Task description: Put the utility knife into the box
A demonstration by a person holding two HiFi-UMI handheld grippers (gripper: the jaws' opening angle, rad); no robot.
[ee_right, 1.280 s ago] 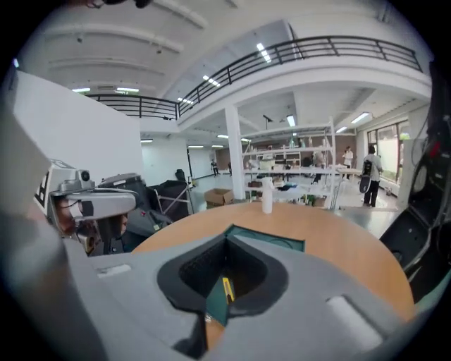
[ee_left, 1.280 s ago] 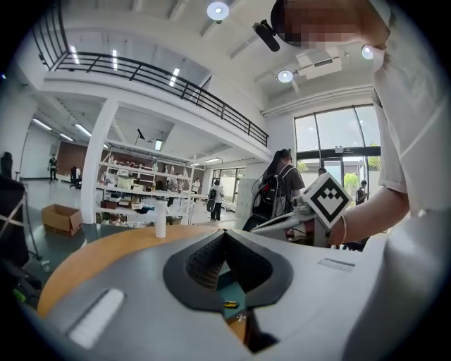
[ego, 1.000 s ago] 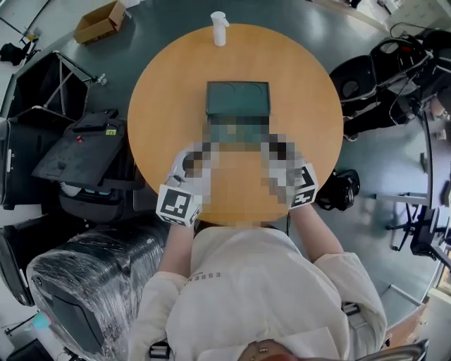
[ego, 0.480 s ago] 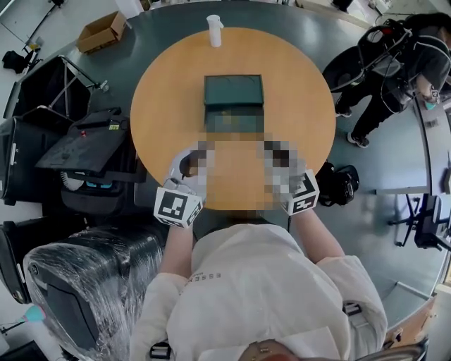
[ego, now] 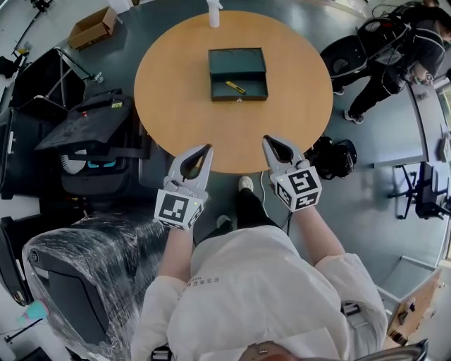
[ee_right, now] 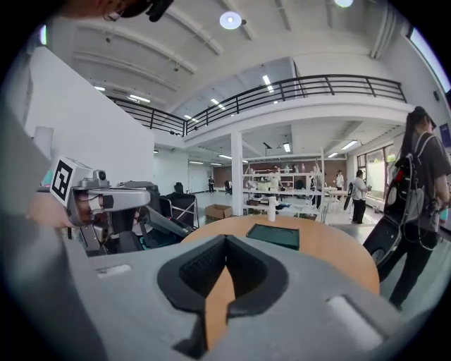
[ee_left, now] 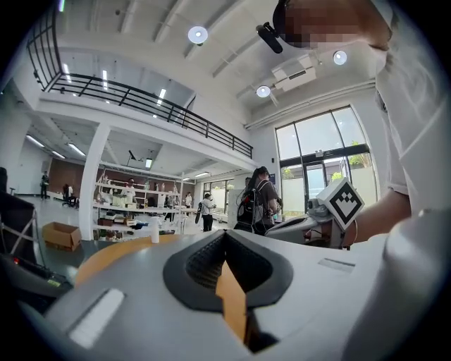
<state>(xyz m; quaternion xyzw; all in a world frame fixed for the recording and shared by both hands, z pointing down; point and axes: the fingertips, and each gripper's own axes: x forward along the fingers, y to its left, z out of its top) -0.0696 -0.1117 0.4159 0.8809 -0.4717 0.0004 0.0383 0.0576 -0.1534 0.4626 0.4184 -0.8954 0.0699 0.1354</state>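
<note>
Both grippers have drawn back since the earlier frame. They sat over the near part of the surface (ego: 232, 134), closer to the box, and now hang just off its near edge. The box is also fully visible now; earlier its near half was under a patch.

I read the left gripper (ego: 208, 147) as empty, its jaws pressed together. Its own view shows only a thin strip of the surface through the slit between them. The right gripper (ego: 267, 139) is the same: jaws together, nothing pinched.

Toward the far edge, well apart from both grippers, the box (ego: 239, 60) stands open. The utility knife (ego: 235, 87) lies slantwise inside it, in the half nearer me. I judge the placement done.

Risks from here:
- The box is open, so a knock or tilt could let the knife slide out.
- If I reach forward again with closed jaws, the tips could strike the near wall and shove the box toward the far edge, where a white bottle (ego: 213, 14) stands.
- If the lid is to be closed, the knife's slant may foul it; I cannot tell the clearance.
- A person (ego: 394, 53) is beyond the right edge, so wide swings on that side are unwise.
</note>
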